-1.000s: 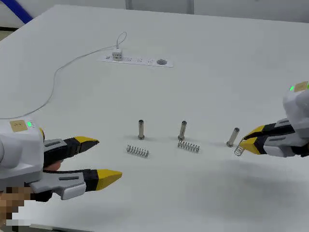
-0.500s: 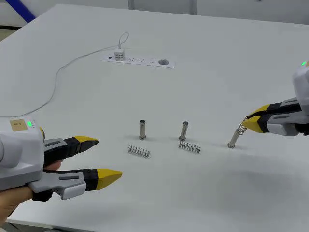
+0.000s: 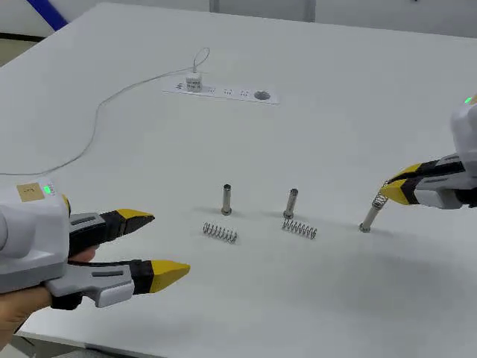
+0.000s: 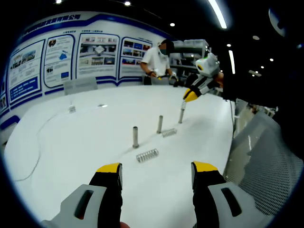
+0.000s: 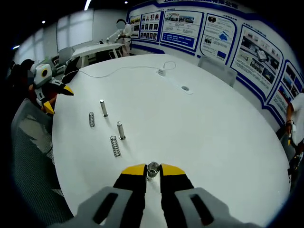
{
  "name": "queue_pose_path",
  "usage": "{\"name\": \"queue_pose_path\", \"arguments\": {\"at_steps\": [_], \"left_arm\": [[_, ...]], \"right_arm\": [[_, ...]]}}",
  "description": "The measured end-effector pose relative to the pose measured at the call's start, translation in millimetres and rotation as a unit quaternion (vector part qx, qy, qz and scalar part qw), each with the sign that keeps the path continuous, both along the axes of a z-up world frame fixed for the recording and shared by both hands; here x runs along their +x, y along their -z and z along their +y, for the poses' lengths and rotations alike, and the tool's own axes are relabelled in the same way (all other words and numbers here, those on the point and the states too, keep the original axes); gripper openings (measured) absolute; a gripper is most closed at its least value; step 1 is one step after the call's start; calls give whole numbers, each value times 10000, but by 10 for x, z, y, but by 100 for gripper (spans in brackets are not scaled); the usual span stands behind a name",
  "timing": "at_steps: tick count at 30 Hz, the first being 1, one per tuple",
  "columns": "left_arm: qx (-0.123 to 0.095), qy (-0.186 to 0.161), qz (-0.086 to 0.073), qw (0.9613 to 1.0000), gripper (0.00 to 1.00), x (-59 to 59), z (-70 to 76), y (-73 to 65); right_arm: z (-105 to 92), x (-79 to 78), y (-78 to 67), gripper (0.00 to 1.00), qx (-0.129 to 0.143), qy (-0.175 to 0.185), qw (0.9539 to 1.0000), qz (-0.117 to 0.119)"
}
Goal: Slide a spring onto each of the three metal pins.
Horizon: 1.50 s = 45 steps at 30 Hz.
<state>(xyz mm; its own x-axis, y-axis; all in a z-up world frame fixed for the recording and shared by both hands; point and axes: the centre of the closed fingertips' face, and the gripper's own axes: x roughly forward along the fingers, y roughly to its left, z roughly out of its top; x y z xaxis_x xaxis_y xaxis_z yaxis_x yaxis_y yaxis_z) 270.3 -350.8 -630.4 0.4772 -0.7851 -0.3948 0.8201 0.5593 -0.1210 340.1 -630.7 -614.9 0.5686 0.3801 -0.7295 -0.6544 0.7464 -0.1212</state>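
1. At the right side of the bench (image 3: 335,112), the right claw (image 3: 384,195) is clamped on a spring (image 3: 379,200), its yellow tips pinching the coil from both sides.
2. The spring sits at the top end of the right pin (image 3: 368,218). The pin leans toward that claw with its foot on the bench. I cannot tell whether the coil has gone over the pin's tip.
3. The right gripper view looks down the coil's round end, held between the two tips.
4. The middle pin (image 3: 291,203) and left pin (image 3: 226,199) stand upright in a row with the right pin.
5. A second spring (image 3: 299,228) lies flat just in front of the middle pin. A third spring (image 3: 220,233) lies just in front of the left pin. Neither touches its pin.
6. The left claw (image 3: 165,244) hovers at the near left with its jaws apart and nothing between them, well apart from the pins.
7. On the far side lies a power strip (image 3: 223,92) with a plug (image 3: 194,80), and a white cable (image 3: 112,104) trails off to the left.
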Motion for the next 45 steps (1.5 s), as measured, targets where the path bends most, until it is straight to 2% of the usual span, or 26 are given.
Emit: {"name": "queue_pose_path", "arguments": {"at_steps": [6, 17, 30, 36, 45], "left_arm": [[9, -26, 4, 10000, 60, -10, 4, -3], [40, -55, 10, 10000, 60, -35, 12, -7], [-23, 25, -74, 10000, 62, -48, -34, -74], [-71, 80, -110, 9999, 62, -56, -54, -97], [-126, 193, -142, 9996, 63, -53, -94, -116]], "right_arm": [[4, 21, 69, 12, 24, 18, 10000, 70], [-12, -6, 325, 12, -19, 78, 9996, 284], [-24, -22, 490, 12, -22, 173, 9989, 443], [-29, -38, 478, 13, -7, 206, 9989, 426], [-50, -106, 257, 16, 22, 273, 9995, 162]]}}
